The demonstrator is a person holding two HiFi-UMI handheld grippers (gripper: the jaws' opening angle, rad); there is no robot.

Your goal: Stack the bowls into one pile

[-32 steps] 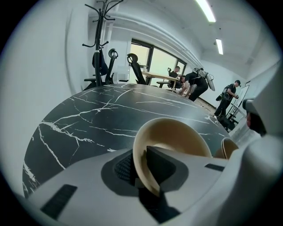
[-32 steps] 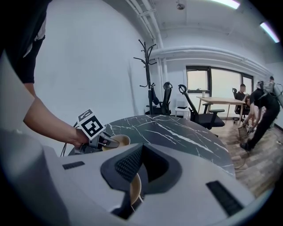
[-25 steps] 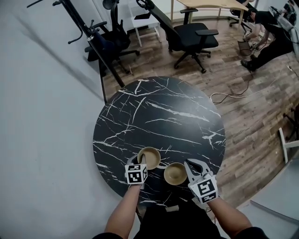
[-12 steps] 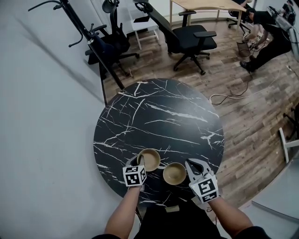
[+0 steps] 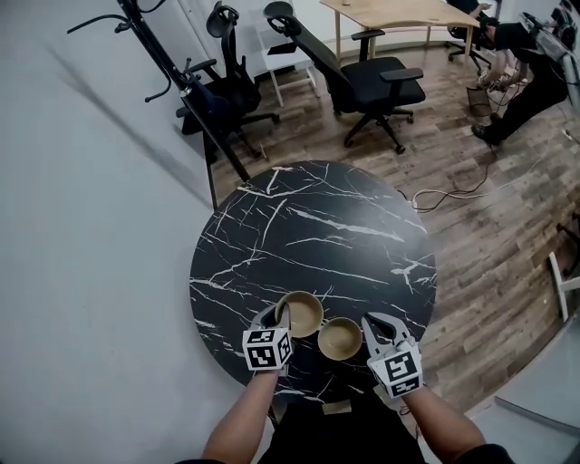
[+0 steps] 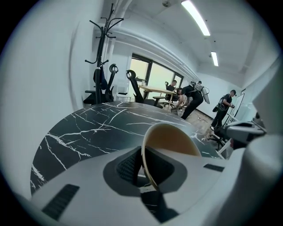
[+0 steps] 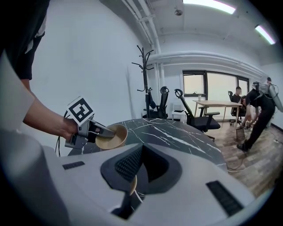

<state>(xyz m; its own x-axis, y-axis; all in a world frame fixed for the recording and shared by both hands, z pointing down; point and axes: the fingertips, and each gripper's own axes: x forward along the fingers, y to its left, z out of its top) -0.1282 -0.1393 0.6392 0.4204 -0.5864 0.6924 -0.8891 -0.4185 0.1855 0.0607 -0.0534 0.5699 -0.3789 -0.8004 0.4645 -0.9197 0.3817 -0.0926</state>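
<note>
Two tan bowls are near the front edge of the black marble table (image 5: 308, 227). My left gripper (image 5: 277, 318) is shut on the near rim of the left bowl (image 5: 301, 313) and holds it tilted, a little above the tabletop. In the left gripper view that rim (image 6: 170, 139) stands pinched between the pads. The right gripper view shows the same bowl (image 7: 110, 136) in the left gripper (image 7: 99, 131). The second bowl (image 5: 340, 339) rests on the table. My right gripper (image 5: 368, 323) is shut beside its right rim; a sliver of that bowl (image 7: 133, 185) shows just under the jaws.
Behind the table stand office chairs (image 5: 381, 77), a coat rack (image 5: 181, 82) by the white wall and a wooden desk (image 5: 399, 11). A cable (image 5: 453, 192) lies on the wood floor to the right. People (image 5: 526, 72) are at the far right.
My left gripper has closed on the left bowl's rim and risen with it, lifting it off the table. The right gripper and the second bowl have stayed put.
</note>
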